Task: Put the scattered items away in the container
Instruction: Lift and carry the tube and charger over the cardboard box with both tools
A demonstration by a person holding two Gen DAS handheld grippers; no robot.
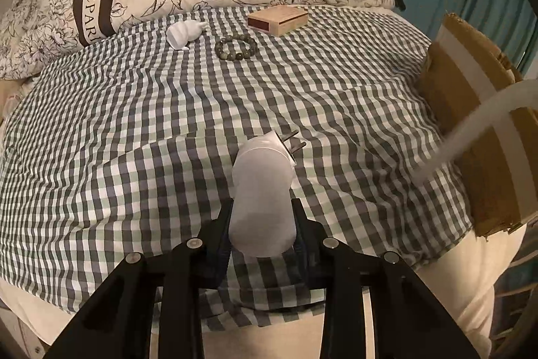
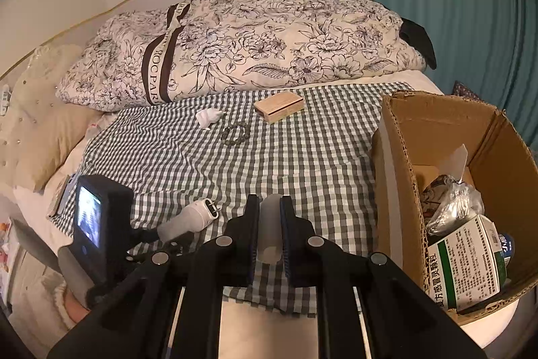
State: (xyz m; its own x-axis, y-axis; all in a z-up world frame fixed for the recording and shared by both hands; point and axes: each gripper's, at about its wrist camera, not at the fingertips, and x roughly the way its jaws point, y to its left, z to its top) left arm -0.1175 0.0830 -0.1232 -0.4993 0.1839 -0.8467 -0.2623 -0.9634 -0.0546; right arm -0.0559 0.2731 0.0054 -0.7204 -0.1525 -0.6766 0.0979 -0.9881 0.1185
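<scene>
While the cardboard box already holds packets, the left gripper clamps a white plug and the right gripper pinches a pale tube. Matchbox, bracelet and white figurine lie well left of the box.

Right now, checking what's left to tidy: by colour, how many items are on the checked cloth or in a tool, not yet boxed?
White: 2, plug in left tool, figurine
Translucent: 1, tube in right tool
Grey-green: 1, bracelet
Tan: 1, small box
Total: 5

A matt white plastic charger lies on soft gingham cloth. Nearby sit a rough corrugated cardboard box, a paper-faced matchbox and glossy beads.
</scene>
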